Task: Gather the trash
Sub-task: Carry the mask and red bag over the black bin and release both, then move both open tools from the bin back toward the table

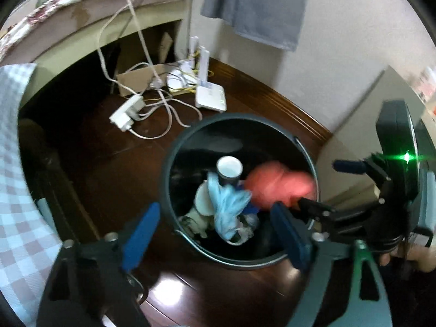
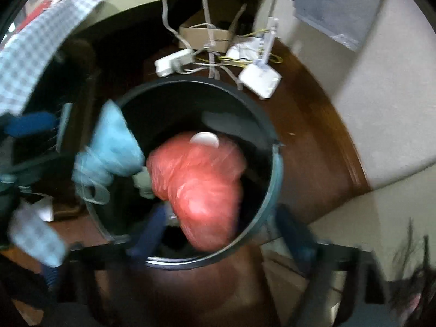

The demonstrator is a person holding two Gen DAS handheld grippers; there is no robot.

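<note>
A dark round bin [image 1: 166, 169] stands on the dark wood floor. Inside lie a paper cup [image 1: 229, 169] and other scraps. My left gripper [image 1: 215, 234] hangs open over the bin's near rim, with a light-blue plastic bag [image 1: 227, 207] loose below its blue pads [image 1: 141, 231], touching neither. The right gripper [image 1: 327, 185] enters from the right. In the right wrist view, the right gripper [image 2: 222, 234] is open above the bin [image 2: 275, 169]. A blurred red bag [image 2: 201, 179] sits free in the bin mouth. The blue bag [image 2: 111, 147] is at the left rim.
Behind the bin lie a white power strip [image 1: 126, 113], a white router [image 1: 211, 96], tangled cables and a cardboard box [image 1: 136, 80]. A checkered cloth [image 1: 13, 163] hangs on the left. A grey towel [image 1: 256, 5] hangs on the wall, and a pale cabinet [image 1: 359, 125] stands on the right.
</note>
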